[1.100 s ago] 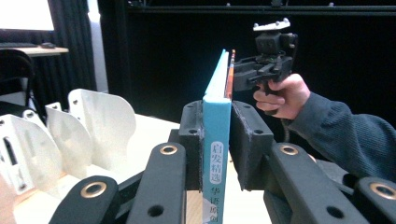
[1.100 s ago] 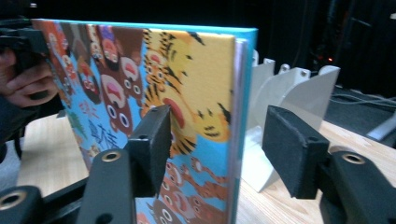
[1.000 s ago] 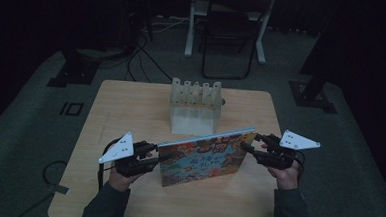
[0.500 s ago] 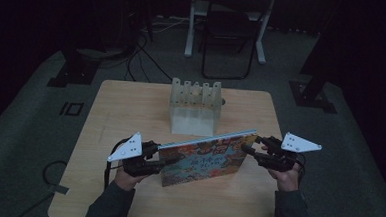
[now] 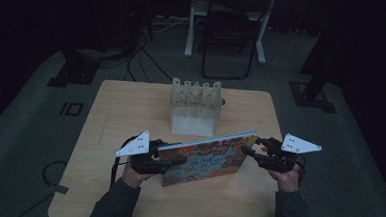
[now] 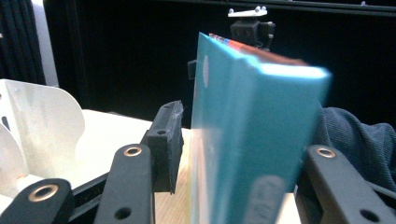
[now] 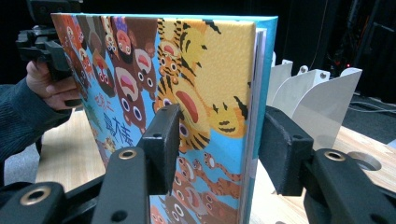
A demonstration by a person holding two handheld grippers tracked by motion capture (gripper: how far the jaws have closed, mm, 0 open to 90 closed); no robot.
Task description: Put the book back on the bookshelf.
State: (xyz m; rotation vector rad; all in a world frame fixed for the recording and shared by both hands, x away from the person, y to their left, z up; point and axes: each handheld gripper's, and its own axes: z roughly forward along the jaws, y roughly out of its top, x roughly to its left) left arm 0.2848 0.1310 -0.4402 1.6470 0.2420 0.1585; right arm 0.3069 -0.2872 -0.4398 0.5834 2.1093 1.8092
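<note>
While the picture book (image 5: 206,157) stands tilted on its lower edge on the near half of the wooden table (image 5: 116,109), just in front of the white slotted rack (image 5: 195,106), a gripper sits at each of its ends. The right gripper (image 5: 251,150) holds the book's right end: in the right gripper view one pad lies against the tiger cover (image 7: 201,93) and the other stands at the back cover, though a thin gap there cannot be ruled out, so the grip looks light. The left gripper (image 5: 176,160) has just been opening its jaws; in the left gripper view the teal spine (image 6: 252,140) stands between them, with clear space beside the left pad (image 6: 166,140), so that end is loose.

The step in hand looks like re-gripping or handing the book over before it goes into a slot of the rack. To do it well, the right gripper should keep the book steady and near upright while the left one resets. The left jaws should come squarely over the spine, deep enough to catch both covers, then close firmly. Only after that should the book be lifted toward the far rack and lined up with one slot.
</note>
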